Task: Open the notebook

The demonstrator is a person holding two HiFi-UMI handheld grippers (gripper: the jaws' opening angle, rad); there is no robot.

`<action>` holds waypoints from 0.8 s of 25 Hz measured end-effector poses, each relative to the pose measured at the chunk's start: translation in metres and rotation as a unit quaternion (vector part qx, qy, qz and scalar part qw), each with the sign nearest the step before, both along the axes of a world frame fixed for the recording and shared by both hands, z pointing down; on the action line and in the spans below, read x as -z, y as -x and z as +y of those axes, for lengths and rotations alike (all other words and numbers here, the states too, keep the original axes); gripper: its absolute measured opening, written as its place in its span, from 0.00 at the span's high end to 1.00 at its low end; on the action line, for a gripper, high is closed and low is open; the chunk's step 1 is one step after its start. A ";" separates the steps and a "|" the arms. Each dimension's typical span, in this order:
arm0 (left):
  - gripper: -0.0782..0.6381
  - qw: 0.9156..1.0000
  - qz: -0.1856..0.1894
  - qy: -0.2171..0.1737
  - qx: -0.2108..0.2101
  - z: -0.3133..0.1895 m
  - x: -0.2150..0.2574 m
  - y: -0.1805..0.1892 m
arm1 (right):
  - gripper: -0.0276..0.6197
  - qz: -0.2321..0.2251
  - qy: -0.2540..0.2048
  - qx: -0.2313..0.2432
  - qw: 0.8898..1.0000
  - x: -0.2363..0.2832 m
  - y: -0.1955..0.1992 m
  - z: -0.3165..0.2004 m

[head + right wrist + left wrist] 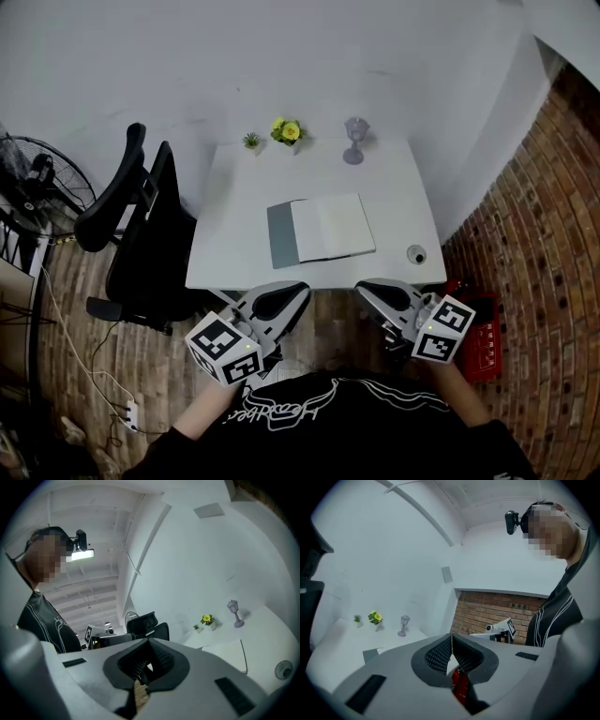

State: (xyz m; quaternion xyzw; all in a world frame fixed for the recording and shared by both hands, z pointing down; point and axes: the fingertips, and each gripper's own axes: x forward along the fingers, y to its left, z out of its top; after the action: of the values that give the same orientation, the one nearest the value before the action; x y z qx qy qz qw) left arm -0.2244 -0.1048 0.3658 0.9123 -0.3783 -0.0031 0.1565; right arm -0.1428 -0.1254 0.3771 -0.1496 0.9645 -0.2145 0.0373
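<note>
Item: white rectangular table [234, 253], set against a white wall, seen from above.

- Notebook with grey cover and white pages [323, 230]: near the middle of the table, lying open and flat, grey cover leaf to the left, blank white pages to the right.
- Small green plant in a white pot [251, 141]: at the far edge, upright.
- Yellow flower in a white pot [288, 131]: just beside the green plant.
- Grey miniature street lamp [353, 141]: at the far edge, right of the flower, upright.
- Small round grey object [416, 253]: near the front right corner, well apart from the notebook; kind not made out.
- Left gripper [291, 292]: grey, with marker cube, held off the table just short of its near edge; jaws closed together, nothing between them.
- Right gripper [373, 291]: same make, beside the left one, also short of the near edge; jaws brought together, empty.

Surroundings: black office chair [131, 225] at the table's left; red crate [483, 342] on the brick-pattern floor [553, 281] at right.
</note>
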 end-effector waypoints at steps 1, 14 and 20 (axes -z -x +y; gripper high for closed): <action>0.84 1.000 -0.002 0.002 0.000 -0.002 -0.001 -0.002 | 0.95 0.000 0.000 0.001 1.000 -0.001 -0.001 -0.002; 0.84 0.999 -0.017 0.022 0.034 -0.028 -0.002 0.005 | 0.95 0.008 -0.004 0.024 1.000 0.008 0.005 -0.031; 0.84 0.998 -0.023 0.035 0.043 -0.038 -0.011 0.014 | 0.95 0.015 -0.003 0.029 0.999 0.004 0.012 -0.039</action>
State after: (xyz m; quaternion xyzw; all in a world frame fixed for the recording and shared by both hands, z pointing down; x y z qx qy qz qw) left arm -0.2389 -0.1428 0.3767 0.8890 -0.4209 0.0246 0.1789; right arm -0.1544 -0.1641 0.3729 -0.1251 0.9694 -0.2106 0.0167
